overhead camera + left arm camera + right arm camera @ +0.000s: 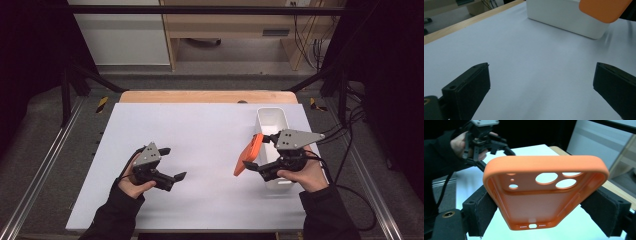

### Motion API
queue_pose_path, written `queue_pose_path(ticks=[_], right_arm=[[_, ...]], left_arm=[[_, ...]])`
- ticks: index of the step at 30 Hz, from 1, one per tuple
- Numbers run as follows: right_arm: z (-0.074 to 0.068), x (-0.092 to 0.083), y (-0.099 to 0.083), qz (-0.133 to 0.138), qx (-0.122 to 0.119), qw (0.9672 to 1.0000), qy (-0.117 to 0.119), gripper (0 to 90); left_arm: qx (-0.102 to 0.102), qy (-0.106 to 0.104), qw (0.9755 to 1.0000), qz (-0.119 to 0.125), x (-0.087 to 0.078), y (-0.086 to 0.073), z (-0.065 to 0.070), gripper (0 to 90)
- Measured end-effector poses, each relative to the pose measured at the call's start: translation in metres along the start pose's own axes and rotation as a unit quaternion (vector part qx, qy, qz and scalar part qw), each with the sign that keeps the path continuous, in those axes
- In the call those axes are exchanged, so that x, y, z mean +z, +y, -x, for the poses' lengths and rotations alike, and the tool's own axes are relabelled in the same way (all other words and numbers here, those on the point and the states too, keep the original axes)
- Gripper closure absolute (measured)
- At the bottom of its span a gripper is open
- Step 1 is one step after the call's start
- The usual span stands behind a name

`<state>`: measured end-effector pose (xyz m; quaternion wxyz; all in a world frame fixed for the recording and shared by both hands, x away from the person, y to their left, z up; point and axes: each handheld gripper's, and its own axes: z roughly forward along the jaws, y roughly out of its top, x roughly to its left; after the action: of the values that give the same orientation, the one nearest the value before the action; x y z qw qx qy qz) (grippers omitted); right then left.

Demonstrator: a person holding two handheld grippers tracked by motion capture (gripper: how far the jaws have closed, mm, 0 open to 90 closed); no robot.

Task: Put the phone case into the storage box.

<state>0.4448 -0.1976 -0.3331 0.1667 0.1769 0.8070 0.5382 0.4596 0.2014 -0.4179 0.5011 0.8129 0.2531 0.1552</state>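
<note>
The right gripper (264, 156) is clamped on an orange phone case (248, 154), its two black jaws pressing the case's long sides, as the right gripper view shows: there the phone case (541, 195) is seen from its open inner side, with the camera cut-outs toward the far end and the port openings at the near end. In the high view the case hangs tilted on edge above the white table (200, 145), just to the left of a white rectangular bin (272, 120), clear of the table surface. The left gripper (170, 164) is held in the person's left hand (131, 181) near the front left of the table, well apart from the case; its jaws stand wide apart with nothing between them, and the left gripper view shows only bare table surface (524, 65) between its jaws. Farther off in that view stands the white bin (564, 17), with a corner of the orange case (604, 10) in front of its upper right. The person's right hand (305, 176) grips the right gripper beside the near end of the bin. Beyond the white surface, the table's wooden edge (200, 96) runs across, and past it a light wooden cabinet (225, 25) stands on the floor.
</note>
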Motion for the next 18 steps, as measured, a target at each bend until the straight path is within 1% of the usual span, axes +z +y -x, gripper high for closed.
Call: queue_pose_path(ticks=[4, 7, 10, 13, 15, 18], right_arm=[[0.006, -0.005, 0.004, 0.004, 0.01, 0.9996, -0.025, 15.9], [0.009, -0.009, 0.007, 0.007, 0.017, 0.9989, -0.044, 15.9], [0.013, -0.012, 0.012, 0.005, 0.022, 0.9981, -0.057, 15.9], [0.017, -0.014, 0.016, 0.005, 0.027, 0.9972, -0.07, 15.9], [0.02, -0.015, 0.019, 0.007, 0.029, 0.9966, -0.077, 15.8], [0.024, -0.015, 0.023, 0.001, 0.032, 0.9956, -0.088, 15.9]], left_arm=[[-0.013, 0.017, 0.9997, 0.008, -0.008, -0.006, -0.007, 0.6], [-0.017, 0.028, 0.9994, 0.011, -0.013, -0.011, -0.01, 0.6], [-0.019, 0.042, 0.9989, 0.011, -0.017, -0.015, -0.014, 0.6], [-0.026, 0.054, 0.9981, 0.015, -0.022, -0.018, -0.018, 0.6], [-0.027, 0.059, 0.9978, 0.017, -0.025, -0.02, -0.02, 0.6], [-0.029, 0.065, 0.9973, 0.02, -0.028, -0.022, -0.022, 0.6]])
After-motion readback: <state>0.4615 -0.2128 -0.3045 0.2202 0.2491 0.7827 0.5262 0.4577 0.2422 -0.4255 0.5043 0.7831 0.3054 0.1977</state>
